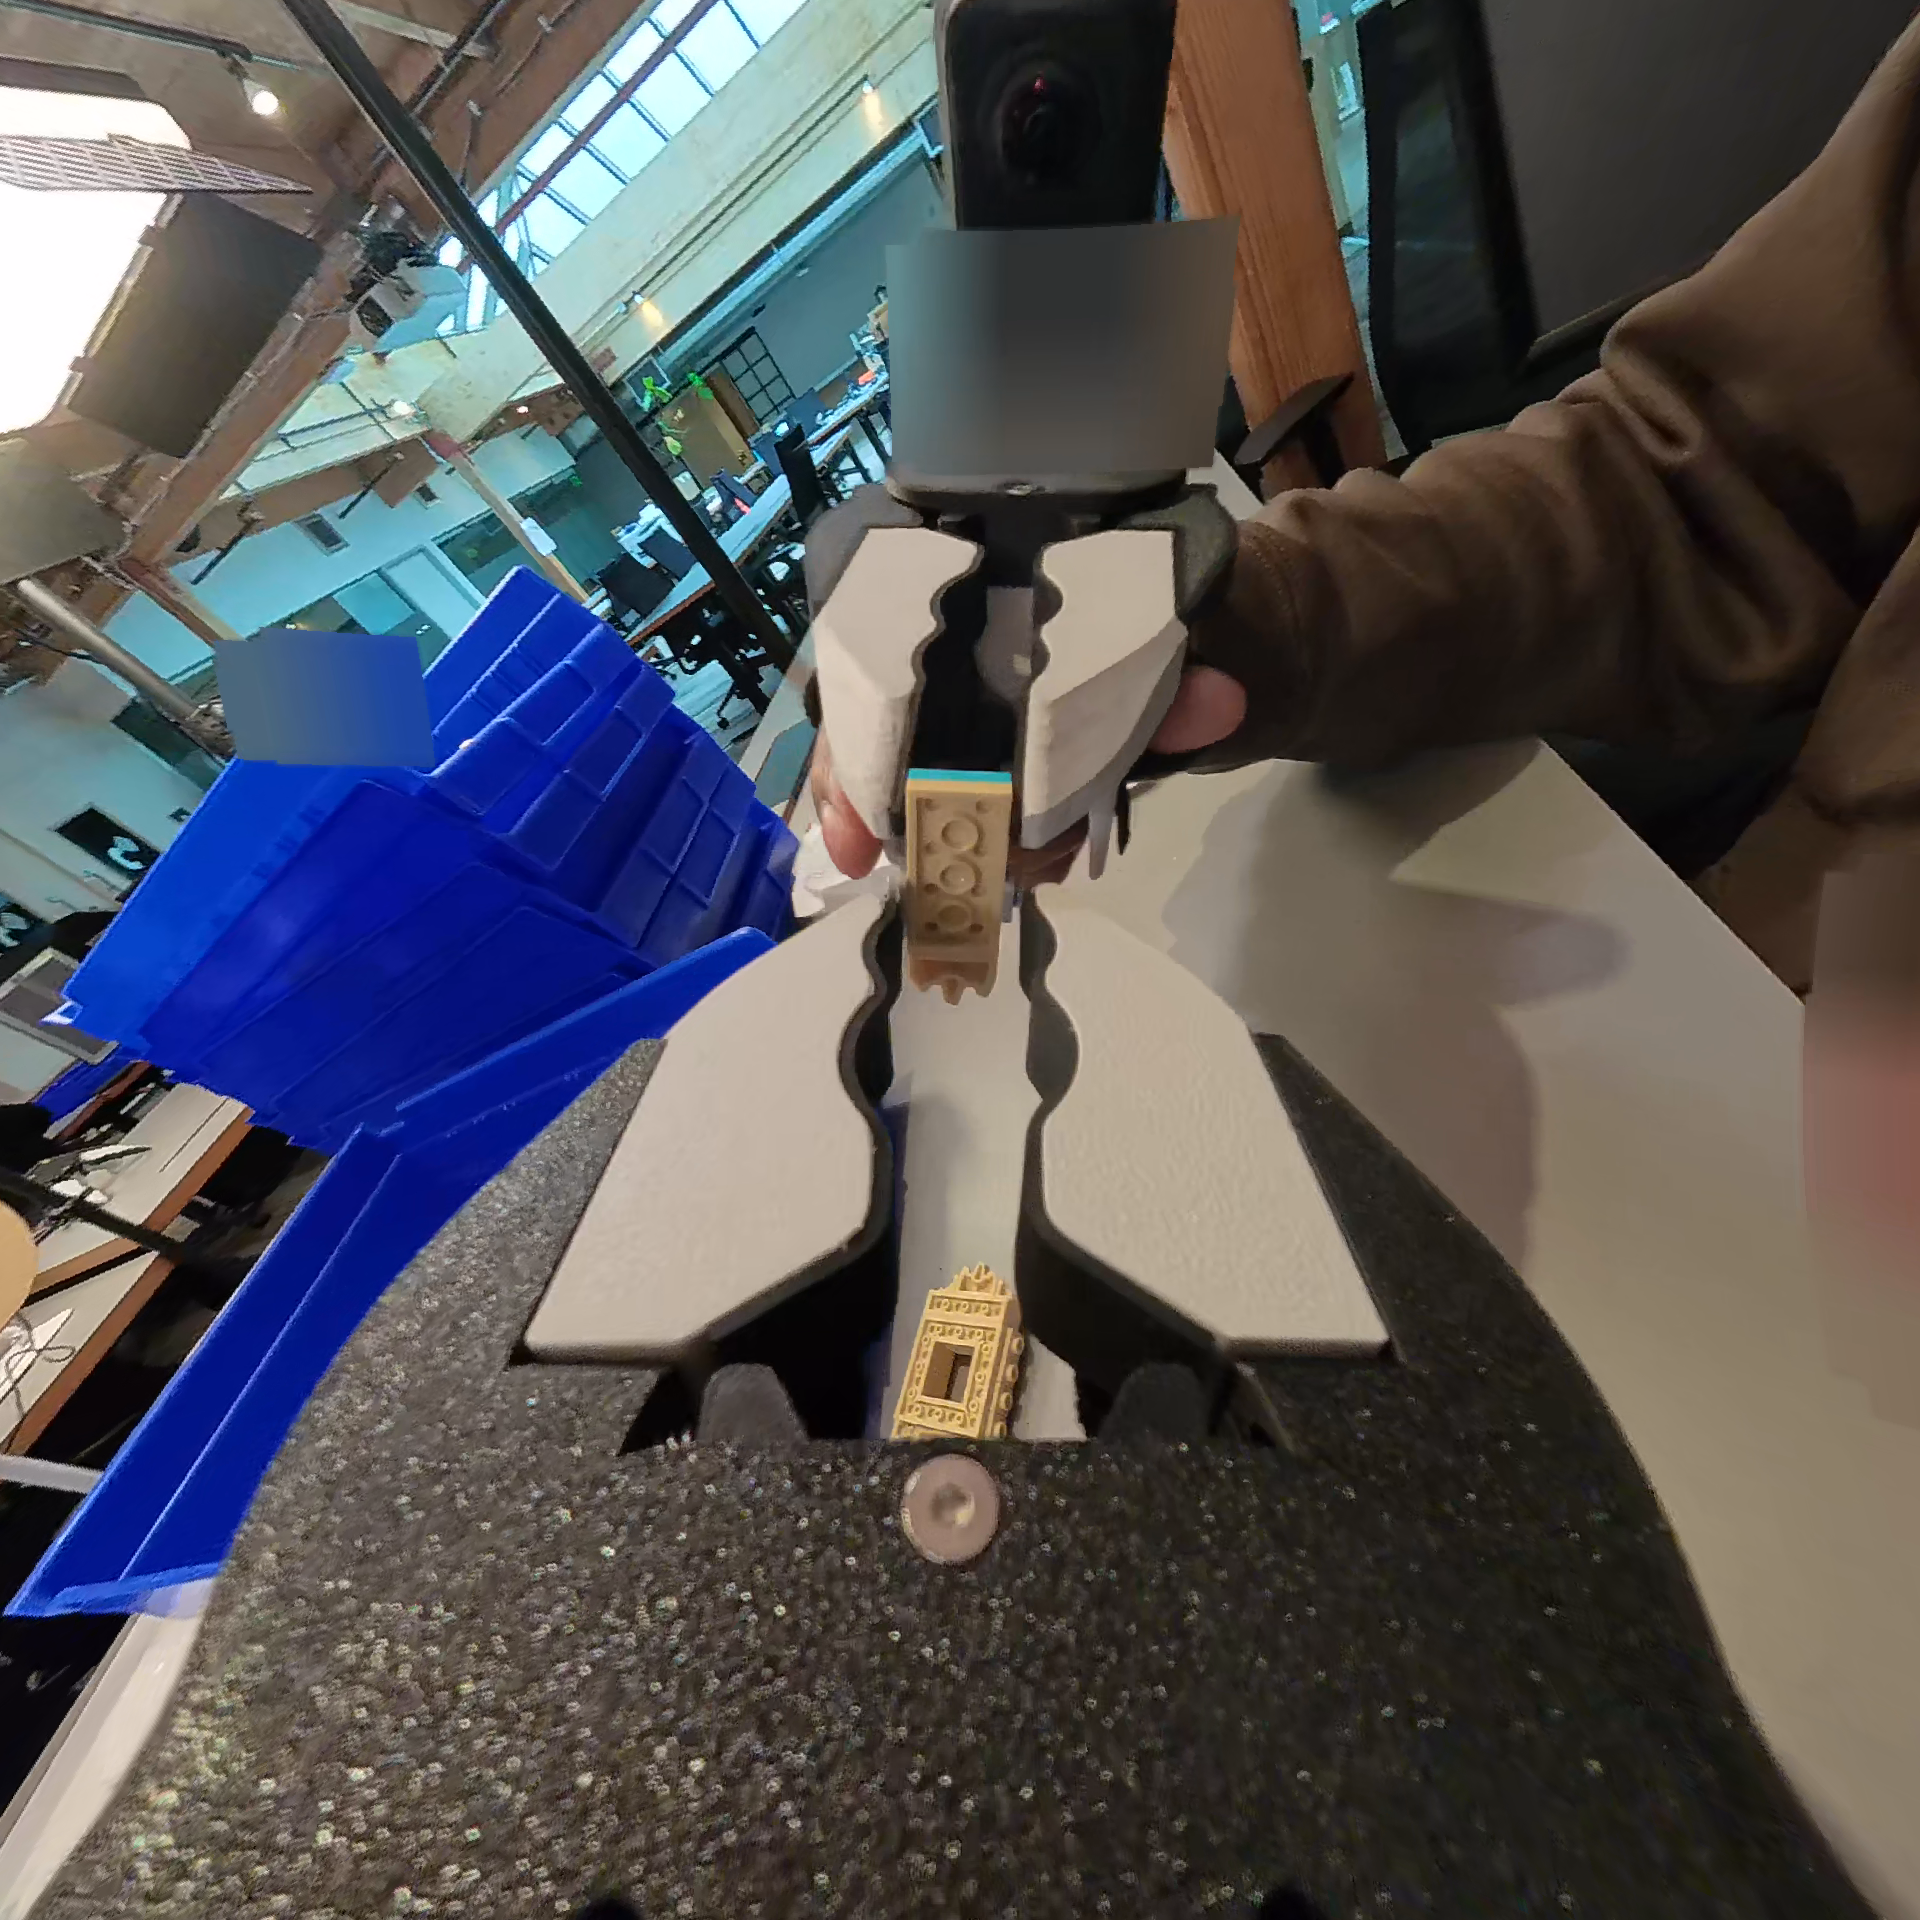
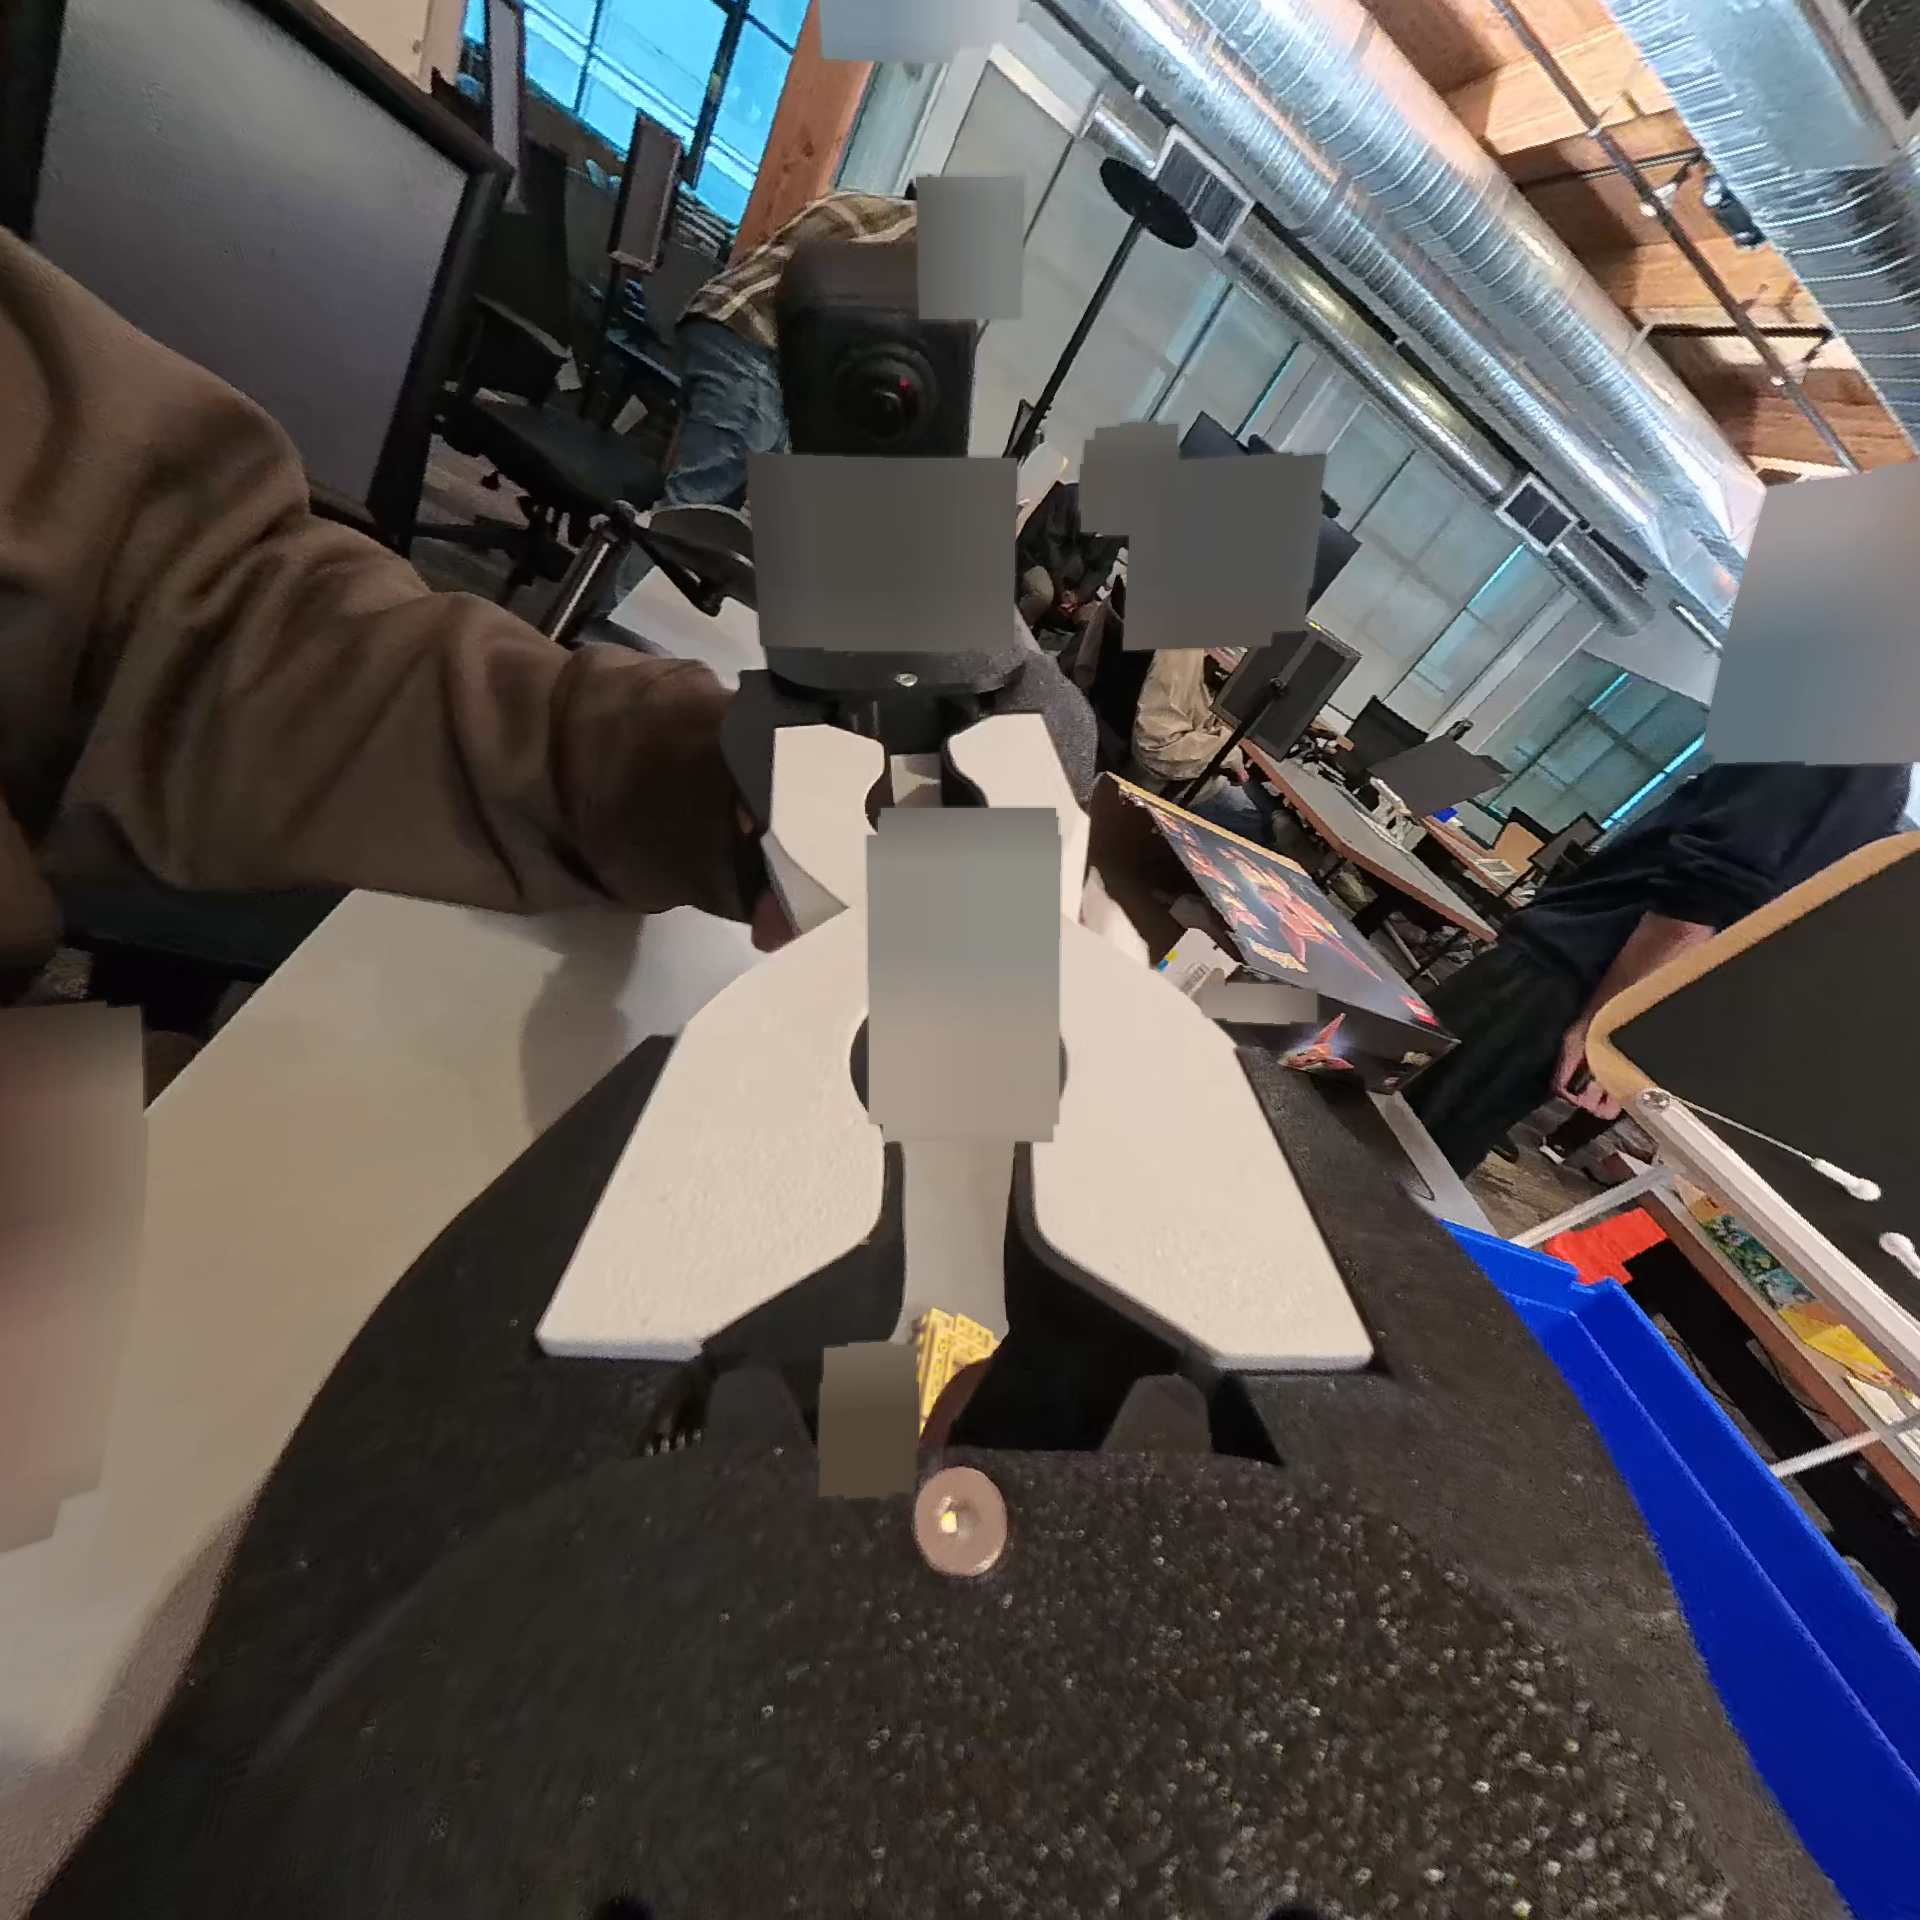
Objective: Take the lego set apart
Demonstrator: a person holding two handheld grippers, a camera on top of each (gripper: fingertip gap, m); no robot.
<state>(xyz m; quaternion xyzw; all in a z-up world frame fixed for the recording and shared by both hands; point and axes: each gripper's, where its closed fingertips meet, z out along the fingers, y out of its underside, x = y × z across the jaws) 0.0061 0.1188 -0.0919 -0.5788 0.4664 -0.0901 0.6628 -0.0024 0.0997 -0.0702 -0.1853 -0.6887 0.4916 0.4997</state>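
In the left wrist view my right gripper (image 1: 956,831) faces me, shut on the upper end of a tan studded plate brick (image 1: 951,883) with a teal layer on top. The brick's lower end reaches down between the fingertips of my left gripper (image 1: 954,930). A narrow gap shows between the brick and the left pad, so those pads stand around it without pressing. A small grey-blue bit sits on the brick's right side. In the right wrist view a blurred patch hides the fingertips of both grippers. A tan ornate frame piece (image 1: 956,1361) lies on the white table (image 1: 1455,1039) under my left gripper.
Stacked blue bins (image 1: 468,883) stand to the left, and one blue bin (image 2: 1714,1507) shows at the right. A flat picture box (image 2: 1299,914) lies beyond the table. A person in dark clothes (image 2: 1662,883) stands at the right. A brown sleeve (image 1: 1558,571) reaches in. Only a small space, under 4 cm, lies between the two pairs of fingers.
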